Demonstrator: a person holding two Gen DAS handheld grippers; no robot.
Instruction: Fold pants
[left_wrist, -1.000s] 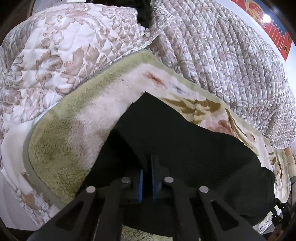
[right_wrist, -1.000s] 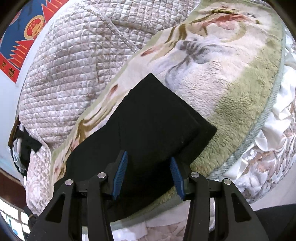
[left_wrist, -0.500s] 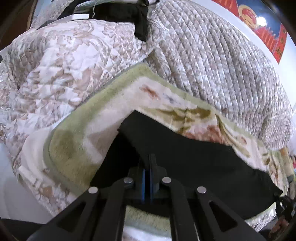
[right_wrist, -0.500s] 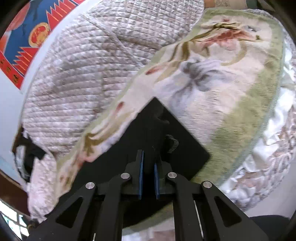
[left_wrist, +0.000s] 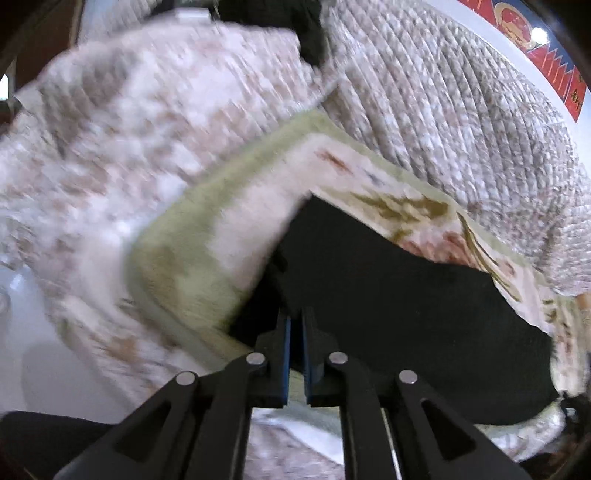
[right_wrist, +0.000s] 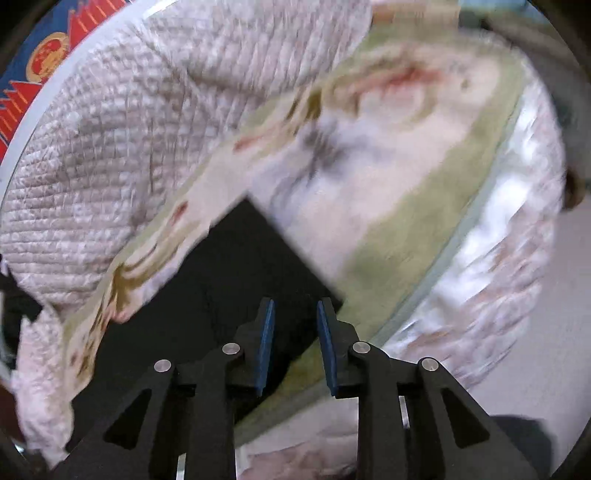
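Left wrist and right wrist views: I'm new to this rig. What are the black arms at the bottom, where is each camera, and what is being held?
There is no robot here. A person carries a hand-held gripper in each hand, and each one has a fisheye camera that looks forward along its two fingers. The black arms with blue pads at the bottom of each picture are those fingers.

The left wrist view shows the left hand-held gripper. It is shut, with its tips at the near edge of the black pants. It may be pinching the cloth, but I cannot be sure.

The right wrist view shows the right hand-held gripper. Its jaws have just been opening. The pants lie between the pads, but the pads do not press on them.

The pants rest on a flowered blanket, with a quilt behind it.
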